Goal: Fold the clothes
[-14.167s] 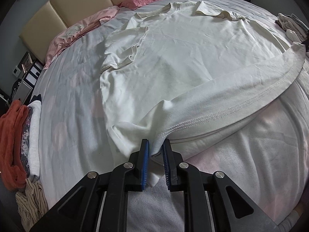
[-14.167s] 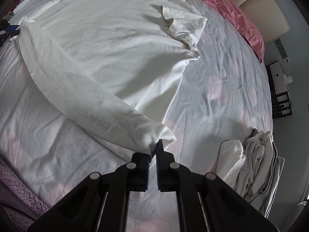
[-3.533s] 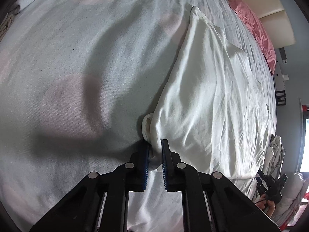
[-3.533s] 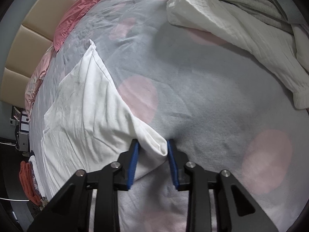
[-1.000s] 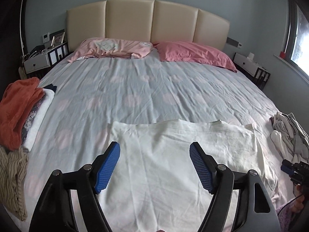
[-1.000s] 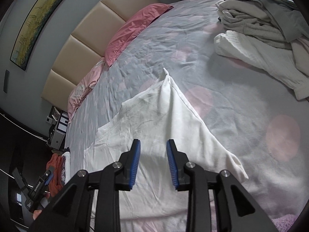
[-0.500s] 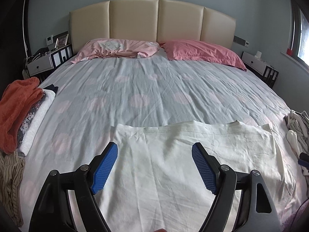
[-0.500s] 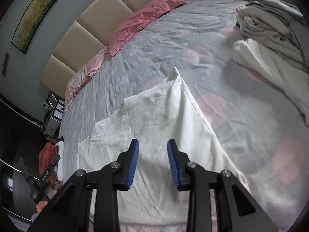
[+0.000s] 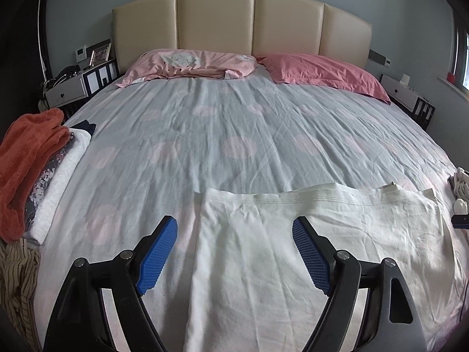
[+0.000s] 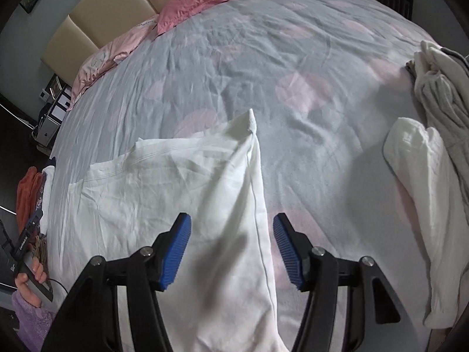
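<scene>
A white T-shirt [image 9: 293, 249] lies folded into a wide flat band across the near part of the bed, its stitched hem along the far edge. My left gripper [image 9: 234, 252] hangs above the shirt's left end, wide open, with nothing between its blue pads. In the right wrist view the same shirt [image 10: 176, 205] shows its right edge and a pointed far corner. My right gripper [image 10: 231, 249] hovers over that edge, its jaws opening, the pads clear of the cloth.
The grey sheet [image 9: 234, 123] with pale pink spots stretches to two pink pillows [image 9: 322, 70] and a beige headboard. A stack of folded clothes [image 9: 38, 170] lies at the left edge. A heap of unfolded grey and white garments [image 10: 433, 152] lies at the right.
Both grippers have sunk closer to the shirt. The right gripper's jaws have spread from narrow to wide and it has swung right, over the shirt's right edge.
</scene>
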`<state>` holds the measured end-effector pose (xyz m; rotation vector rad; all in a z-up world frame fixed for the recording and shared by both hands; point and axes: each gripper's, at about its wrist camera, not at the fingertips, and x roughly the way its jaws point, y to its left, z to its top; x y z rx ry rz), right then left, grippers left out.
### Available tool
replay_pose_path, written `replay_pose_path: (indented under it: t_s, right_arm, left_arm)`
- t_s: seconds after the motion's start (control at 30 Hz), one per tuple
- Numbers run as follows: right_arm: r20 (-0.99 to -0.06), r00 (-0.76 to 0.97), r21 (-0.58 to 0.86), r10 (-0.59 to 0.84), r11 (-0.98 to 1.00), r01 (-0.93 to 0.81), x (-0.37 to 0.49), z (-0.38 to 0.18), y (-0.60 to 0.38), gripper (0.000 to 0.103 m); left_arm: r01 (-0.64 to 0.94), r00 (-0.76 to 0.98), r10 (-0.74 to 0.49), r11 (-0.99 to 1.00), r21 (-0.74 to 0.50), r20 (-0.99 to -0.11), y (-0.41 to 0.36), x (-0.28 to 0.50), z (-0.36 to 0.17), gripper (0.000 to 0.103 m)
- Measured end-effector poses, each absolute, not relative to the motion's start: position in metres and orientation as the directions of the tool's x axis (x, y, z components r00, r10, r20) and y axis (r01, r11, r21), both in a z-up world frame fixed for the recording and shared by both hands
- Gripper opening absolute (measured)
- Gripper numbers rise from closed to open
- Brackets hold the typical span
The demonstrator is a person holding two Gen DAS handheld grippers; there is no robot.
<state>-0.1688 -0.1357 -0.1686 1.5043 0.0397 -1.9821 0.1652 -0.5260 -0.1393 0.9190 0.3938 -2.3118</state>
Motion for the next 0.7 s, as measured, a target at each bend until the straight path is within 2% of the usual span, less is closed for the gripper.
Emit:
replay_pose_path:
  t_s: [0.23, 0.43, 0.5, 0.57, 0.63, 0.7]
  right_arm:
    - [-0.888, -0.116, 0.305, -0.446, -0.758, 0.577, -0.19, -0.199, -0.163, 0.059]
    - [-0.881, -0.08, 0.316, -0.466, -0.706, 0.634, -0.181, -0.203, -0.194, 0.052]
    - [-0.9, -0.122, 0.246, -0.418, -0.719, 0.65, -0.175, -0.204, -0.205, 0.042]
    - [-0.9, -0.134, 0.241, -0.415, -0.729, 0.641, -0.173, -0.203, -0.207, 0.023]
    - [-0.899, -0.124, 0.259, -0.421, -0.737, 0.624, -0.171, -0.2, -0.208, 0.011]
    - [-0.903, -0.131, 0.249, -0.409, -0.746, 0.617, -0.167, -0.195, -0.21, 0.008]
  left_arm:
    - [0.637, -0.558, -0.41, -0.769, -0.055, -0.721, -0.534, 0.163, -0.148, 0.082]
    - [0.642, -0.537, -0.406, -0.765, -0.046, -0.739, -0.538, 0.158, -0.154, 0.082]
    - [0.648, -0.53, -0.406, -0.761, -0.046, -0.744, -0.54, 0.158, -0.155, 0.082]
    - [0.654, -0.528, -0.402, -0.754, -0.057, -0.748, -0.544, 0.161, -0.156, 0.082]
    - [0.663, -0.533, -0.398, -0.745, -0.076, -0.747, -0.549, 0.164, -0.153, 0.082]
    - [0.67, -0.538, -0.394, -0.736, -0.095, -0.745, -0.553, 0.169, -0.149, 0.082]
